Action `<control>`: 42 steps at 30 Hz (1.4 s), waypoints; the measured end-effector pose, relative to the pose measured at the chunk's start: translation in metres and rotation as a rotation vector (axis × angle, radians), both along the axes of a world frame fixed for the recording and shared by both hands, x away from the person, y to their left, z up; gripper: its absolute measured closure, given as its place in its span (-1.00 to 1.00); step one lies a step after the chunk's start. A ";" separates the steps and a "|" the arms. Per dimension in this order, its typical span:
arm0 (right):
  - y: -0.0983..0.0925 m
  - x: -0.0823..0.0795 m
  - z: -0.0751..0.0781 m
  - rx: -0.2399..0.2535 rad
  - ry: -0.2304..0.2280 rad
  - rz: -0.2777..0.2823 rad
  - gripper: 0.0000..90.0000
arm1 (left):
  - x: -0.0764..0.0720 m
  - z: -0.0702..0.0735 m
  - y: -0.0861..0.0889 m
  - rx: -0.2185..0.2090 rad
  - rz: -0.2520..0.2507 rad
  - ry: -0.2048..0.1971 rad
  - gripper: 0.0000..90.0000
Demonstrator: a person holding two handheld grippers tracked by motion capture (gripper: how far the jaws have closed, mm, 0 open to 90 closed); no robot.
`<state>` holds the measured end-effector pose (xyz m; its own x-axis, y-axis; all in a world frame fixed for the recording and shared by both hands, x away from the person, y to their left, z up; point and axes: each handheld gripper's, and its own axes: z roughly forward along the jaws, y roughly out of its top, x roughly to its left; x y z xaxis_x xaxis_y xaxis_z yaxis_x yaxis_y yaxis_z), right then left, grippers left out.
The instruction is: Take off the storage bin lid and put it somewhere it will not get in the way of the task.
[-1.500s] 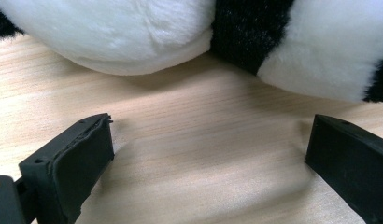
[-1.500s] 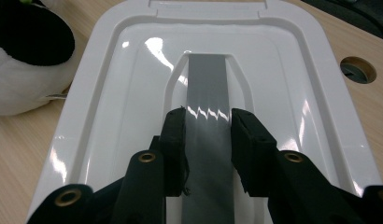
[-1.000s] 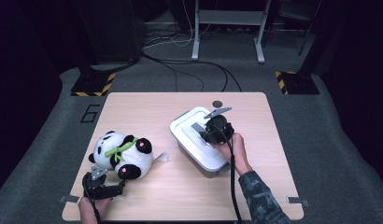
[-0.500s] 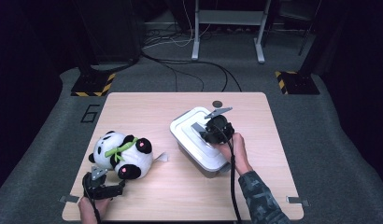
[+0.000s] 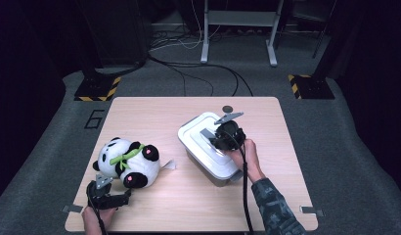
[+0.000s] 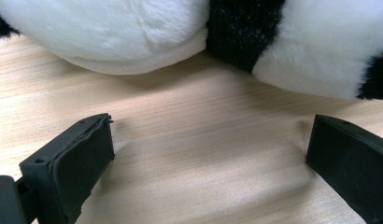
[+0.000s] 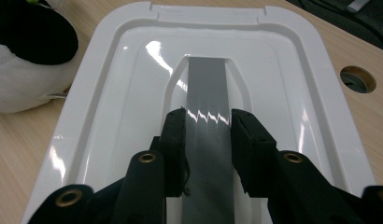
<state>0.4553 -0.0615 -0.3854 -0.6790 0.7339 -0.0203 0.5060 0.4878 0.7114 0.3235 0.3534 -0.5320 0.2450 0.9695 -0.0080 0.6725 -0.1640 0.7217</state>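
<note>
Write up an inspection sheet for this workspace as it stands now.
Surface: wooden table, round hole at far edge.
Job's things: white lidded box, grey handle; plush panda lying on the table.
Clutter: nothing seen.
Grippers: right tool closed on the handle; left tool open, just short of the panda.
Cables: one trails from each tool; more cross the floor.
Surroundings: grey floor, metal stand, striped bases.

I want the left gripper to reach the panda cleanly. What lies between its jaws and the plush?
Only bare wooden table: the left gripper view shows the left gripper open, jaws apart, just short of the plush panda.
</note>
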 end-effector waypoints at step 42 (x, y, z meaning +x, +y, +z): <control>-0.044 -0.022 0.059 0.060 -0.094 -0.092 0.49 | 0.000 0.000 0.000 0.007 -0.011 0.009 -1.00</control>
